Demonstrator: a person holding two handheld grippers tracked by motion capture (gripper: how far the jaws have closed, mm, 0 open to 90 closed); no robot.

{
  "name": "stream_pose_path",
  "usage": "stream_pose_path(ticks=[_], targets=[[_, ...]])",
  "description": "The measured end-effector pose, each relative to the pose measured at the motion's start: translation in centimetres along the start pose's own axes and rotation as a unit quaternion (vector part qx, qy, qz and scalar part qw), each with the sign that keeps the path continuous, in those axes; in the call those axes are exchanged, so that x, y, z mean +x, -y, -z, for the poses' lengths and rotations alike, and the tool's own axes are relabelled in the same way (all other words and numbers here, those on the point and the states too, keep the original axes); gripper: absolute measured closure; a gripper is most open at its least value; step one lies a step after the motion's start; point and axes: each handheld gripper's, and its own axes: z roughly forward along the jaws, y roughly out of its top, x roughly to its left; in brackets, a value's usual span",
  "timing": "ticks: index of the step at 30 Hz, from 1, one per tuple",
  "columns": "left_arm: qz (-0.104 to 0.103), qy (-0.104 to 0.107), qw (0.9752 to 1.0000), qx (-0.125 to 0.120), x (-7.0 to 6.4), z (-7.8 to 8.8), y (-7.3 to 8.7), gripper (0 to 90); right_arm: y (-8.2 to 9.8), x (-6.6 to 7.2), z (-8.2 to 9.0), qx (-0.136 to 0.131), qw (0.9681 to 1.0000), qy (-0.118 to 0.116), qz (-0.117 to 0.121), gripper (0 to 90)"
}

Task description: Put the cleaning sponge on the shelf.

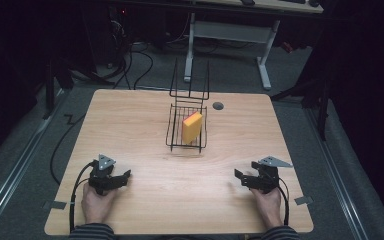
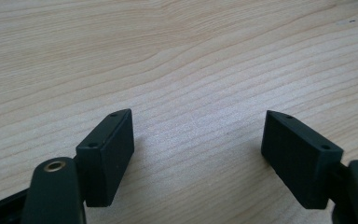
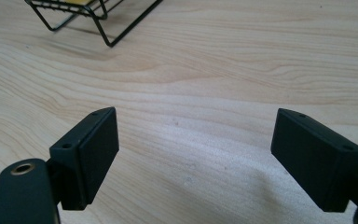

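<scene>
A yellow sponge (image 1: 192, 127) leans on edge inside a black wire basket (image 1: 172, 136) at the middle of the wooden table (image 1: 130, 120). My left gripper (image 1: 123, 176) rests near the table's front left, held by a hand, its jaws wide apart over bare wood (image 2: 198, 140). At the front right, my right gripper (image 1: 239, 178) is open too, with nothing between its jaws (image 3: 193, 144). In the right gripper view a corner of the wire basket (image 3: 98, 18) shows at the top left, well beyond the jaws.
A round grey grommet (image 1: 218, 106) sits near the table's far edge, right of the basket. Tape tabs (image 1: 303, 200) mark the front corners. Beyond the table stand a white desk frame (image 1: 265, 60) and floor cables (image 1: 140, 70).
</scene>
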Motion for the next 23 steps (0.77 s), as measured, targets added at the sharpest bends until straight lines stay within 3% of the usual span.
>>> stream_pose_path(ticks=[8, 10, 11, 13, 23], targets=[[0.000, 0.000, 1.0000, 0.000, 0.0, 0.0, 0.0, 25.8, 0.6, 0.3, -0.7, 0.020, 0.9992, 0.026, 0.022, 17.0], [0.000, -0.001, 1.0000, 0.000, 0.0, 0.0, 0.0, 25.8, 0.5, 0.6, -1.2, 0.056, 0.9967, 0.047, 0.034, 21.3], [0.000, -0.001, 1.0000, 0.000, 0.0, 0.0, 0.0, 25.8, 0.5, 0.9, -1.4, 0.063, 0.9947, 0.063, 0.051, 21.5], [0.000, -0.001, 1.0000, 0.000, 0.0, 0.0, 0.0, 26.0, 0.5, 1.2, -1.5, 0.065, 0.9938, 0.069, 0.059, 21.9], [0.001, 0.000, 1.0000, 0.000, 0.0, 0.0, 0.0, 26.0, 0.5, 1.1, -1.4, 0.065, 0.9939, 0.067, 0.059, 22.0]])
